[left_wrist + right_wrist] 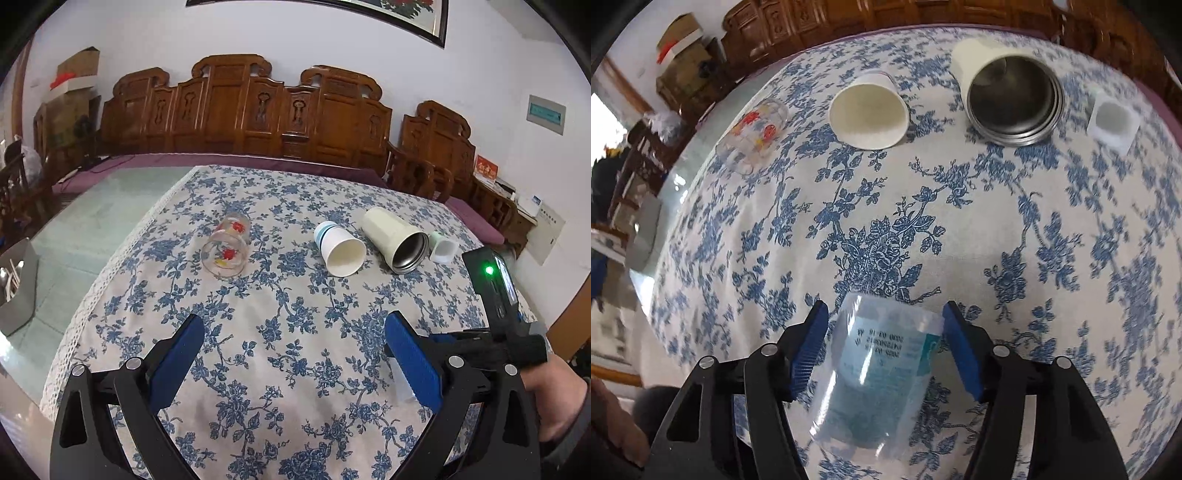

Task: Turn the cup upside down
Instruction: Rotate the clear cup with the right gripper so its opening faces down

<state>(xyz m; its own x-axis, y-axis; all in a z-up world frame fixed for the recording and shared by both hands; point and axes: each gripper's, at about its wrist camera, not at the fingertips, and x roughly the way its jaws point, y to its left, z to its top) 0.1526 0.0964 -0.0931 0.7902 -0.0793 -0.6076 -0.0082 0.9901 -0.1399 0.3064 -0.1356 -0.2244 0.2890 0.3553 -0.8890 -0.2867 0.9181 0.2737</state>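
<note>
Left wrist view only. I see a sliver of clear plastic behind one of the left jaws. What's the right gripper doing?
Observer: A clear plastic cup sits between the jaws of the right gripper.
Operator: Clamped?
Observer: Cannot tell. The blue pads sit close to both walls, but the frame is too blurred to show contact.
Operator: Which way up?
Observer: The printed date code reads inverted in the right wrist view. I can't tell which end is the mouth.
</note>
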